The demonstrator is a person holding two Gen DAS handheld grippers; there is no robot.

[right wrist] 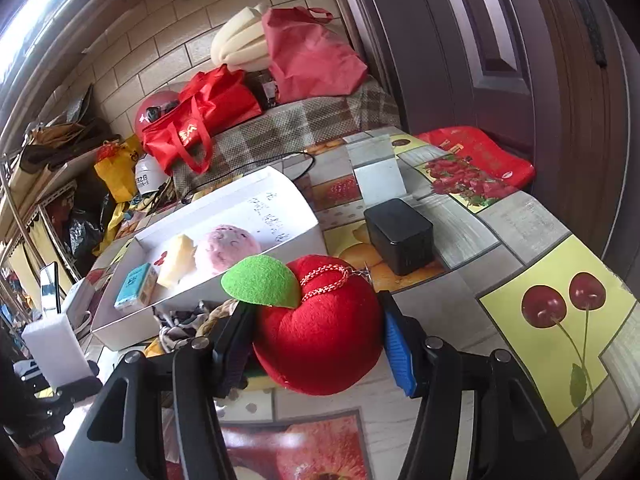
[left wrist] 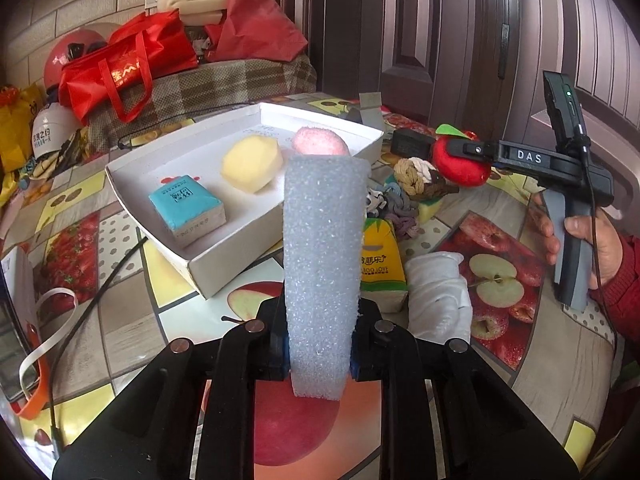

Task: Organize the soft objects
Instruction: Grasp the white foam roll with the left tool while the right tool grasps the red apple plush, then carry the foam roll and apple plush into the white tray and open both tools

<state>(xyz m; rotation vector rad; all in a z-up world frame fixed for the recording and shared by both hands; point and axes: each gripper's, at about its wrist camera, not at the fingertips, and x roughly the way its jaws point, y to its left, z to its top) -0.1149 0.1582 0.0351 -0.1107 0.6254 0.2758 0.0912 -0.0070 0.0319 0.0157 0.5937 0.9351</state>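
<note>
My left gripper (left wrist: 320, 344) is shut on a tall grey foam block (left wrist: 324, 240), which stands upright between its jaws above the table. My right gripper (right wrist: 316, 336) is shut on a red plush apple (right wrist: 320, 332) with a green felt leaf, held off the table. From the left wrist view the plush apple (left wrist: 460, 164) hangs right of the white box (left wrist: 224, 256). The box holds a blue tissue pack (left wrist: 186, 210), a yellow sponge (left wrist: 250, 164) and a pink ball (left wrist: 320, 142). In the right wrist view the foam block (right wrist: 52, 352) shows at far left.
A yellow tissue pack (left wrist: 382, 256), a white cloth (left wrist: 440, 292) and a heap of rope and socks (left wrist: 416, 180) lie right of the box. A black box (right wrist: 400, 236) and a red tray (right wrist: 480, 160) sit further back. Red bags (left wrist: 128, 60) crowd the bench behind.
</note>
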